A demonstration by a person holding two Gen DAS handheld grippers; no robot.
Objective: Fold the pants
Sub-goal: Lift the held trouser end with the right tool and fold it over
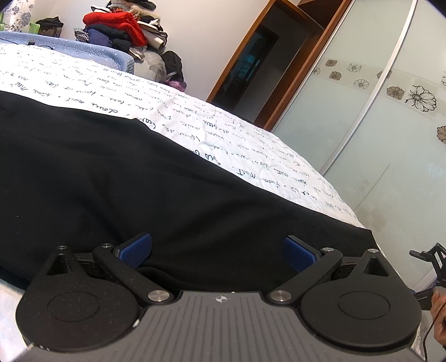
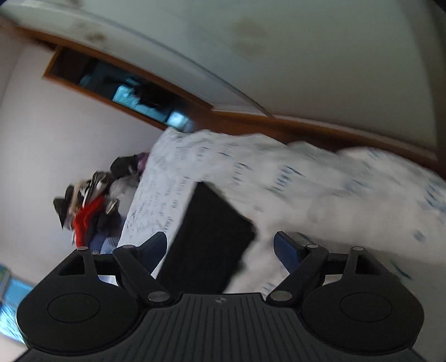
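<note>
Left wrist view: 1 pair of black pants [image 1: 117, 178] lies on the bed [image 1: 228, 139], left gripper [image 1: 217, 252] spread wide, pads just above the fabric. Right gripper [image 2: 220, 245] also gapes, holding nothing.

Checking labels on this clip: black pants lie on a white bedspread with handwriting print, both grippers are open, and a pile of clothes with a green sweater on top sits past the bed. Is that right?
One thing is off: the sweater on the pile of clothes is red, not green, as the left wrist view shows. The rest stands: black pants on the bedspread, left gripper and right gripper both open.
</note>
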